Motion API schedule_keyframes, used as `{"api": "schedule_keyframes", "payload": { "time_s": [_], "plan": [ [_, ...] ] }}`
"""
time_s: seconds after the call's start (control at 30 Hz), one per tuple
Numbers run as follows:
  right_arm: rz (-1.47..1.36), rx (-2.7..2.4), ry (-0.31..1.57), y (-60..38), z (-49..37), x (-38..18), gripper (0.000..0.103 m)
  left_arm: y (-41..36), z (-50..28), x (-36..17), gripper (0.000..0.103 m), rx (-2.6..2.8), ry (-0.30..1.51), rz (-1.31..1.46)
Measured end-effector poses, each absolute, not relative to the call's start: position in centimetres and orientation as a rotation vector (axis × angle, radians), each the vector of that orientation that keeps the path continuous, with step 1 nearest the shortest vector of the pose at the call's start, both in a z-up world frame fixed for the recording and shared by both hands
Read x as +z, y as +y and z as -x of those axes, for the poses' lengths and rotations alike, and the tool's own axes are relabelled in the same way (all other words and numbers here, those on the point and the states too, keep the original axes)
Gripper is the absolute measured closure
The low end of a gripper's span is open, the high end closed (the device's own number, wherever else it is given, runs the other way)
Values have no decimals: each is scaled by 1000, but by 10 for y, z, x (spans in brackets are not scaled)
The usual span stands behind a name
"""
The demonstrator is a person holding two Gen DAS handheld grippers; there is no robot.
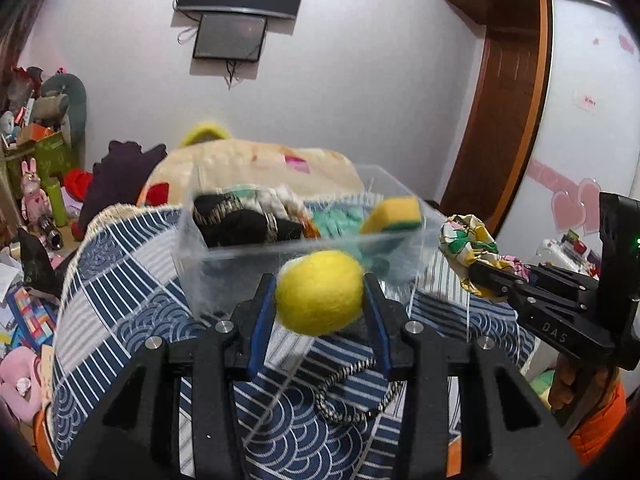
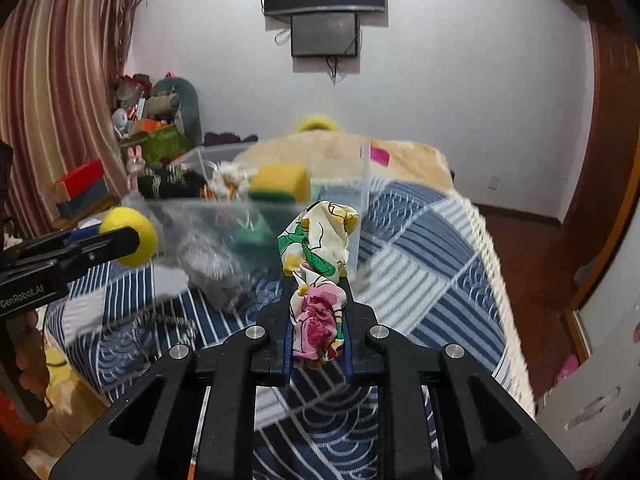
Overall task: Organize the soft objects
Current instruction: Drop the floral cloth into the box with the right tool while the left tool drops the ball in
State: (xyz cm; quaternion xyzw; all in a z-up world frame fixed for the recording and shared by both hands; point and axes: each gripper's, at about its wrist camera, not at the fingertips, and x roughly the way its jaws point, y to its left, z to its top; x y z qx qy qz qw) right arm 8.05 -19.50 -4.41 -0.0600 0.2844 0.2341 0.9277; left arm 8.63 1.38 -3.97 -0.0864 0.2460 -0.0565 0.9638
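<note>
My left gripper [image 1: 320, 286] is shut on a yellow felt ball [image 1: 319, 293], held above the bed just in front of a clear plastic box [image 1: 192, 240]. The box holds a yellow-green sponge [image 1: 394, 215], a black cloth [image 1: 236, 220] and other soft items. My right gripper [image 2: 318, 280] is shut on a bunched floral cloth [image 2: 320, 236], also in front of the box [image 2: 362, 184]. In the left wrist view the right gripper [image 1: 480, 276] holds the cloth [image 1: 468, 244] right of the box. In the right wrist view the left gripper [image 2: 132, 240] holds the ball [image 2: 130, 234] at left.
The bed has a blue and white patterned cover [image 1: 132, 288]. A black-and-white cord [image 1: 352, 392] lies on it. A beige blanket [image 1: 256, 164] lies behind the box. Cluttered toys and boxes [image 1: 36, 152] stand at the left. A wooden wardrobe [image 1: 512, 100] is at the right.
</note>
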Motion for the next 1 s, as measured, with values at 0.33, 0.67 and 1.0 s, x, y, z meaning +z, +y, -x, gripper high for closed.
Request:
{"api": "schedule_keyframes", "payload": {
  "time_s": [0.33, 0.67, 1.0],
  "plan": [
    [110, 451, 492, -182, -108, -10, 87, 20, -105, -16, 61, -98, 434, 180],
    [116, 434, 539, -164, -155, -20, 87, 11, -134, -7, 61, -75, 417, 134],
    [111, 487, 611, -149, -164, -38, 87, 8, -178, -21, 61, -39, 475, 115]
  ]
}}
